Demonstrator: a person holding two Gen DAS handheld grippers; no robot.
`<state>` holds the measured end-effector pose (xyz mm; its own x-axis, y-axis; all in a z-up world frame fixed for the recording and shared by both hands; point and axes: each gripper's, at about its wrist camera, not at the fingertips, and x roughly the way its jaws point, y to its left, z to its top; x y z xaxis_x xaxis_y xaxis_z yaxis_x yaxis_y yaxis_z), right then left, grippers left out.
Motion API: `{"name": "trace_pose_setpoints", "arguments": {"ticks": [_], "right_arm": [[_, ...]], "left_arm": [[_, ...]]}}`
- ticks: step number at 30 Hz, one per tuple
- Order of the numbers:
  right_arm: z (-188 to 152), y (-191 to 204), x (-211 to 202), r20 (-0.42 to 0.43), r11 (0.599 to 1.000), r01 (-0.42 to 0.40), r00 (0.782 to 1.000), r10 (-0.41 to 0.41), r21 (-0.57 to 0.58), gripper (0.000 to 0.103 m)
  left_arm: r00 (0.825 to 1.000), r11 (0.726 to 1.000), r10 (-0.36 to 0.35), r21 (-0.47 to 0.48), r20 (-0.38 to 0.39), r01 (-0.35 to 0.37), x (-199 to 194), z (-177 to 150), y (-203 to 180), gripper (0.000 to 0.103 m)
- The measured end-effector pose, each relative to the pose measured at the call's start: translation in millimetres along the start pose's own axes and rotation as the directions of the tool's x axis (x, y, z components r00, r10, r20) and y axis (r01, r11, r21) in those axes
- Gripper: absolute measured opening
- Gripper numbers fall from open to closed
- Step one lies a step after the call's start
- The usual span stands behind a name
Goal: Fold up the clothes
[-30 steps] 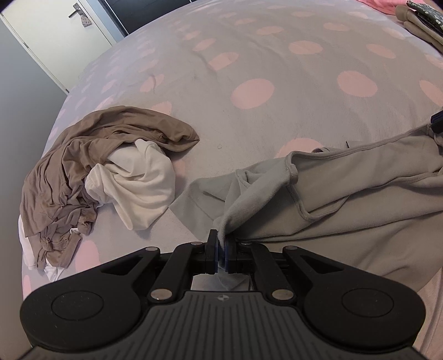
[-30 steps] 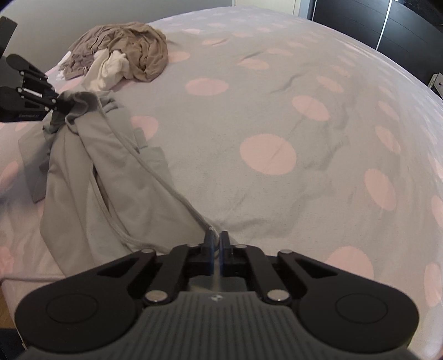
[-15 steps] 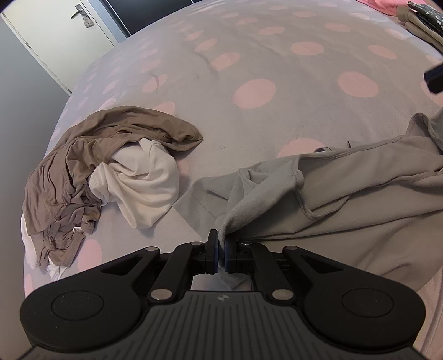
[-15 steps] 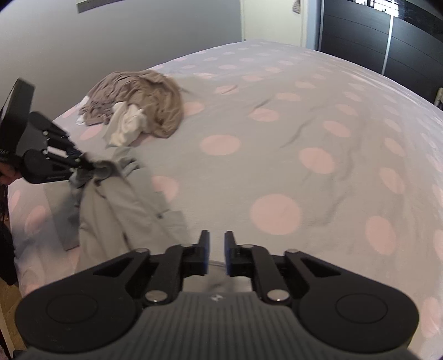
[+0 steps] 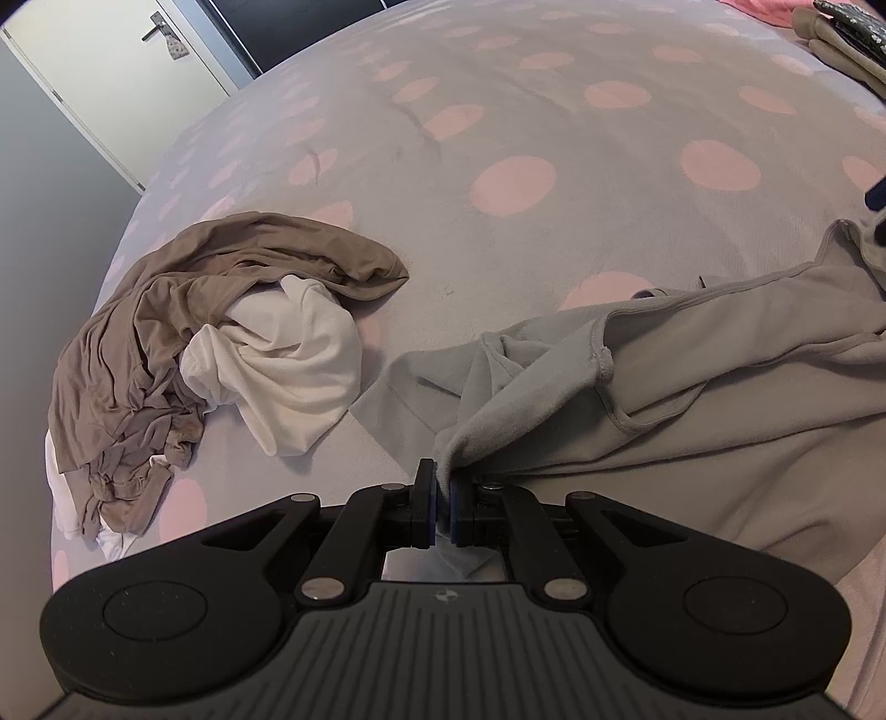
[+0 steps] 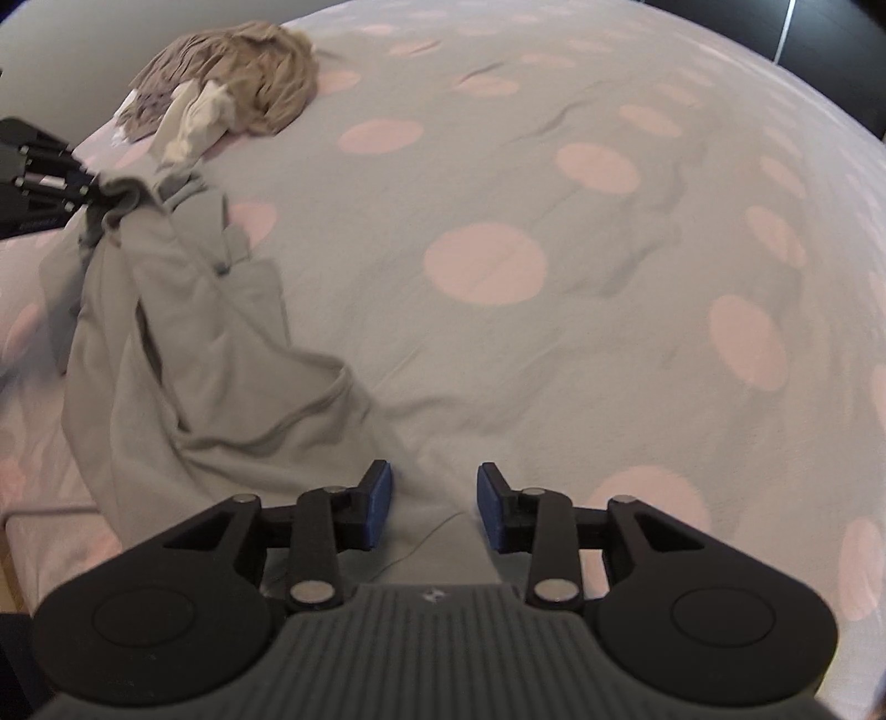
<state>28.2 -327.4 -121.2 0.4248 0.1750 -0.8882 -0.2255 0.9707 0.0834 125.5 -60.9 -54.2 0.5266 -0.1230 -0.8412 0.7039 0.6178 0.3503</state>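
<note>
A grey garment (image 5: pixel 692 387) lies rumpled across the polka-dot bed. My left gripper (image 5: pixel 441 487) is shut on one bunched corner of it, held just above the sheet. In the right wrist view the same garment (image 6: pixel 183 360) stretches from the left gripper (image 6: pixel 50 188) at the far left down to my right gripper (image 6: pixel 433 498). The right gripper's jaws are opening; a slack edge of the garment lies beneath the gap, and the blue pads do not press on it.
A heap of brown and white clothes (image 5: pixel 221 332) sits on the bed's left part, also seen as the heap (image 6: pixel 238 94) at the top left. Grey sheet with pink dots (image 5: pixel 554 111) spreads beyond. More clothes (image 5: pixel 830 33) lie far right. A white door (image 5: pixel 111 72) stands past the bed.
My right gripper let go of the garment's edge and opened, lifting briefly and coming back low over it. The released end sank slack on the bed. The left gripper kept its hold.
</note>
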Motion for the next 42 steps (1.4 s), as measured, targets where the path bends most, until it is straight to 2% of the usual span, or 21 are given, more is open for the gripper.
{"name": "trace_pose_setpoints", "arguments": {"ticks": [3, 4, 5, 11, 15, 19, 23, 27, 29, 31, 34, 36, 39, 42], "right_arm": [[-2, 7, 5, -0.009, 1.000, -0.014, 1.000, 0.014, -0.014, 0.034], [-3, 8, 6, -0.009, 1.000, -0.011, 1.000, 0.011, -0.016, 0.028], [-2, 9, 4, -0.004, 1.000, -0.006, 1.000, 0.006, -0.022, 0.014], [1, 15, -20, 0.062, 0.998, 0.022, 0.998, -0.018, -0.059, 0.009], [1, 18, -46, 0.130, 0.996, 0.068, 0.990, -0.059, -0.065, 0.007], [-2, 21, -78, 0.233, 0.988, 0.154, 0.962, -0.143, -0.031, 0.006], [-4, 31, -107, 0.317, 0.963, 0.270, 0.912, -0.260, 0.013, 0.006], [-7, 50, -131, 0.381, 0.916, 0.399, 0.840, -0.386, 0.048, 0.006], [-8, 60, -146, 0.413, 0.882, 0.463, 0.789, -0.454, 0.085, 0.006], [-10, 68, -163, 0.444, 0.845, 0.518, 0.731, -0.518, 0.134, 0.006], [-12, 81, -202, 0.512, 0.803, 0.558, 0.637, -0.577, 0.210, 0.006], [-15, 90, -236, 0.555, 0.779, 0.570, 0.571, -0.605, 0.262, 0.006], [-20, 108, -286, 0.611, 0.746, 0.591, 0.479, -0.631, 0.308, 0.006], [-25, 128, -333, 0.657, 0.709, 0.620, 0.385, -0.649, 0.337, 0.006]], "left_arm": [[1.000, 1.000, 0.000, 0.003, 0.001, 0.000, 1, 0, 0, 0.002], [1.000, 1.000, 0.000, 0.004, 0.001, 0.000, 1, 0, -1, 0.002], [1.000, 1.000, -0.001, 0.005, 0.002, 0.001, 1, 0, -1, 0.002], [1.000, 1.000, -0.008, -0.003, 0.003, 0.008, 0, 1, 1, 0.002], [0.999, 0.998, -0.029, -0.047, 0.019, 0.030, -4, 3, 8, 0.002], [0.998, 0.991, -0.044, -0.121, 0.055, 0.050, -13, 5, 22, 0.002], [0.991, 0.984, -0.051, -0.165, 0.127, 0.072, -32, 8, 29, 0.002], [0.972, 0.973, -0.037, -0.213, 0.231, 0.088, -60, 13, 34, 0.002], [0.954, 0.964, -0.022, -0.246, 0.298, 0.099, -79, 16, 37, 0.002], [0.927, 0.954, 0.001, -0.279, 0.375, 0.112, -102, 19, 42, 0.002], [0.873, 0.943, 0.034, -0.306, 0.487, 0.133, -141, 26, 50, 0.002], [0.831, 0.942, 0.054, -0.304, 0.554, 0.141, -170, 31, 54, 0.002], [0.755, 0.943, 0.067, -0.289, 0.652, 0.166, -221, 36, 58, 0.002], [0.665, 0.946, 0.084, -0.268, 0.742, 0.180, -277, 38, 60, 0.002]]}}
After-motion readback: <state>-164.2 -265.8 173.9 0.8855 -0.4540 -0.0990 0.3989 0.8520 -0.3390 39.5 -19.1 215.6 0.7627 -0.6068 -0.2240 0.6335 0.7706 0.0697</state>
